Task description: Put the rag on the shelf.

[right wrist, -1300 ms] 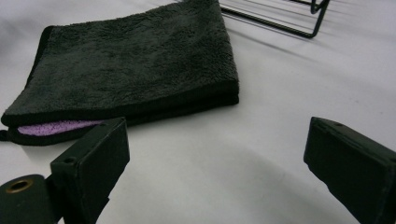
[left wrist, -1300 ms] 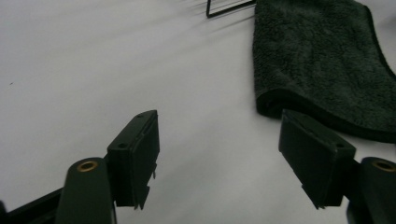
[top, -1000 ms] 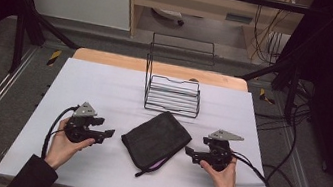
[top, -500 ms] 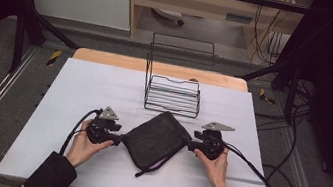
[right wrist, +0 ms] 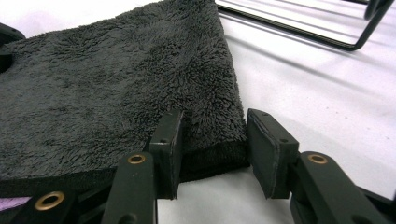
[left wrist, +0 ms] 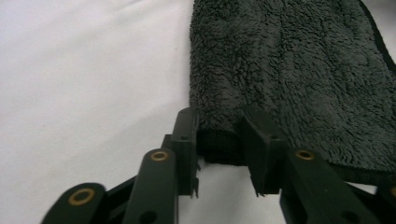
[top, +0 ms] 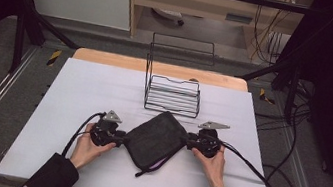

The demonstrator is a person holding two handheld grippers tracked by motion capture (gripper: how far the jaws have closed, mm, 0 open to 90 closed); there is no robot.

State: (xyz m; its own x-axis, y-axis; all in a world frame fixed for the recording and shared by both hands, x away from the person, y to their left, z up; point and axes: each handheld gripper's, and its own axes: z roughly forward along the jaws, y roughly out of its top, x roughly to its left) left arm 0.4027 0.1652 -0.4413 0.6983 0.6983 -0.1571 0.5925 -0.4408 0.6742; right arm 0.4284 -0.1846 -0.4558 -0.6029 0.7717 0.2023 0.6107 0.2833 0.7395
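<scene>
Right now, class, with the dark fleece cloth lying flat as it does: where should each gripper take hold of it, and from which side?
Take the cloth at its two opposite corners, where the hemmed edge offers a thin lip. The left gripper comes from the left corner and the right gripper from the right, jaws open astride each corner, low along the table.

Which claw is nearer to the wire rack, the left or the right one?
Right. The right claw is just below the wire rack's right corner; the left claw sits farther down and left.
</scene>
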